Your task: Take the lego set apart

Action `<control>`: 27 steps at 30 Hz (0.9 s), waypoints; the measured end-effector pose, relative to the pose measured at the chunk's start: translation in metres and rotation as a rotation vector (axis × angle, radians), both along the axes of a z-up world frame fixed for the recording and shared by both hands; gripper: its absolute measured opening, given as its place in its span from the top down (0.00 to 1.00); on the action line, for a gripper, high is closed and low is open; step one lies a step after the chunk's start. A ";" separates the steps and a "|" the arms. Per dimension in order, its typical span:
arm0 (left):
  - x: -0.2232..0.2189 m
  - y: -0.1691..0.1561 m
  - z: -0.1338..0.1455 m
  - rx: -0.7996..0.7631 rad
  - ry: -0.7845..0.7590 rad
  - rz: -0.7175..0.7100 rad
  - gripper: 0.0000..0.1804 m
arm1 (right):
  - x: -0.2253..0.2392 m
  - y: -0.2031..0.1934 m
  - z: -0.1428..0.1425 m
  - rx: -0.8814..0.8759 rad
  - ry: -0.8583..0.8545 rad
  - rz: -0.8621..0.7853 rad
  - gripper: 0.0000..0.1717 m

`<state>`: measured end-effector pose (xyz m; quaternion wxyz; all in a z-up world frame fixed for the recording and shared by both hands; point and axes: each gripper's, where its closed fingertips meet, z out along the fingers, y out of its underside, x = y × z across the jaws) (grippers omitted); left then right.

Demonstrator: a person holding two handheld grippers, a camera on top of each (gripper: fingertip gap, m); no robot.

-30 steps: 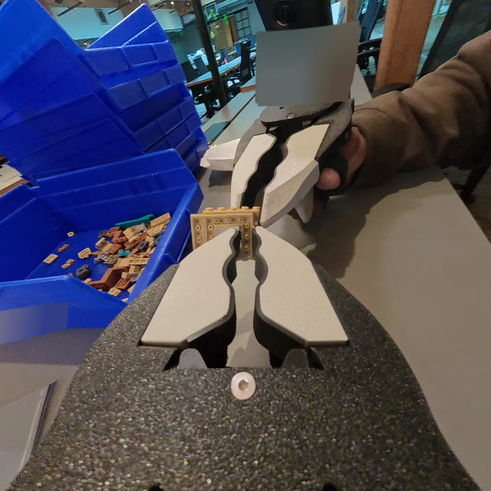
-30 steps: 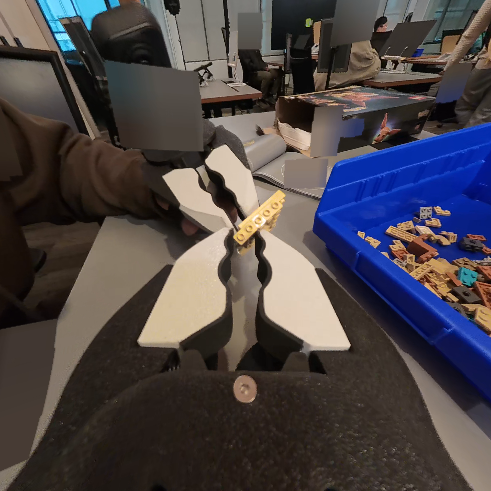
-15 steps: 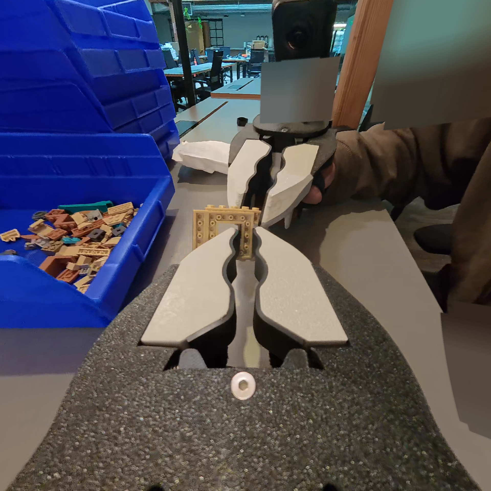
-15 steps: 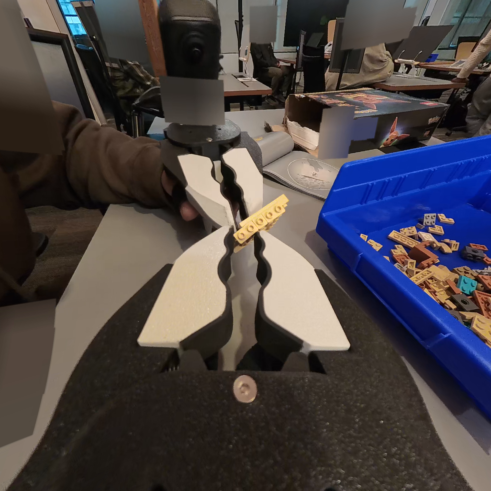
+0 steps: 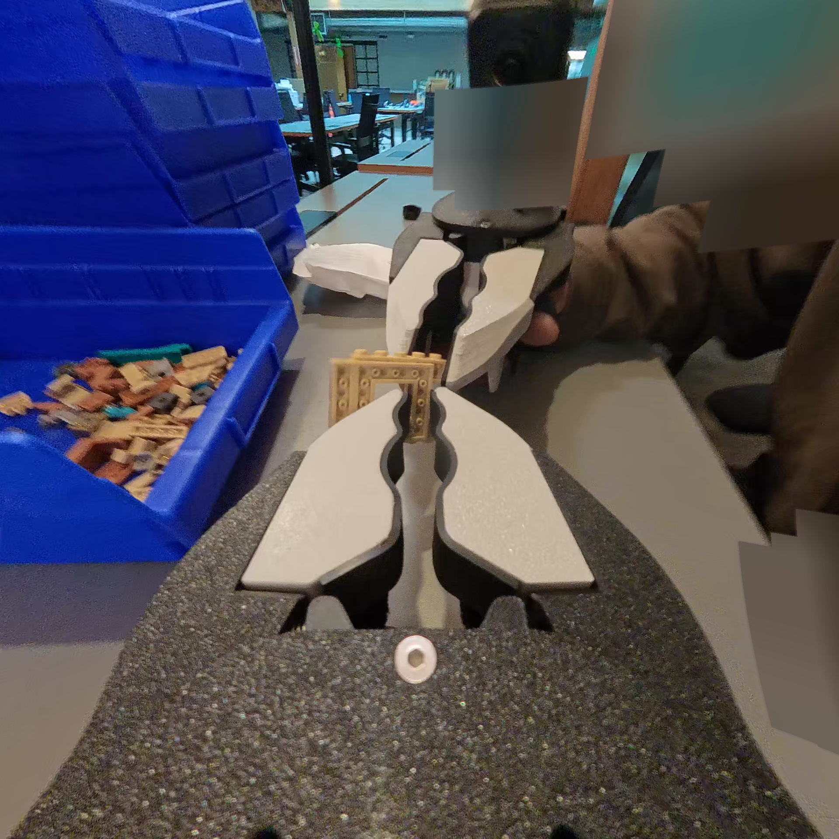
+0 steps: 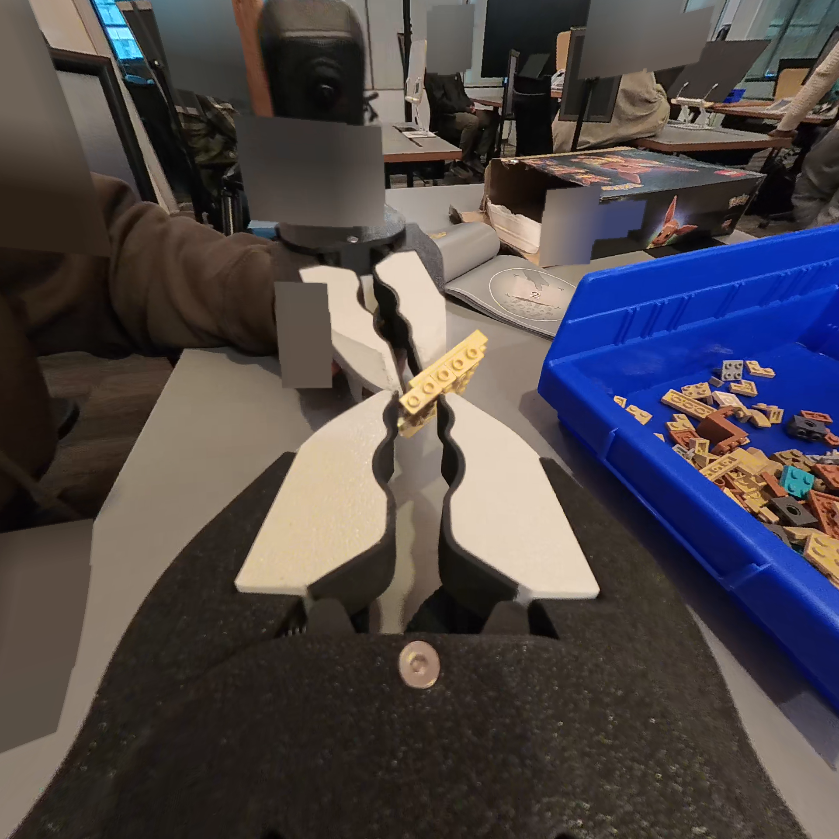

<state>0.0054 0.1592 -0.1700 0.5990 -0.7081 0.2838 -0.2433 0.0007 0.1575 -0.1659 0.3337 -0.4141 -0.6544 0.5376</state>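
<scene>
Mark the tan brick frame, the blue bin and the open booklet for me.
tan brick frame (image 5: pixel 386 374): left wrist view, top bar.
blue bin (image 6: pixel 681 299): right wrist view, far wall.
open booklet (image 6: pixel 522 295): right wrist view, facing page.

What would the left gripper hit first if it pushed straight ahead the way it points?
Probably the right gripper: its fingertips sit right beyond the tan brick frame that the left gripper pinches, though depth is uncertain.

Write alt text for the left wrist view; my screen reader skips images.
The left gripper pinches one side of a tan brick frame above a grey table, while the right gripper meets the frame's top corner. A blue bin of loose bricks sits left.
</scene>
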 end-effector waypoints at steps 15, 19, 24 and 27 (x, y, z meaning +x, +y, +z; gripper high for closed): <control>0.004 0.002 -0.014 0.401 0.631 0.110 0.96 | 0.000 -0.005 -0.009 -0.008 -0.045 0.021 0.91; -0.001 0.007 -0.014 0.364 0.578 0.136 0.96 | -0.003 0.001 -0.008 0.232 0.044 -0.067 0.92; -0.014 0.012 -0.010 0.237 0.389 0.160 0.97 | -0.003 0.011 -0.002 0.518 0.148 -0.177 0.92; -0.017 0.012 -0.009 0.113 0.214 0.127 0.92 | -0.004 0.016 -0.003 0.589 0.155 -0.208 0.92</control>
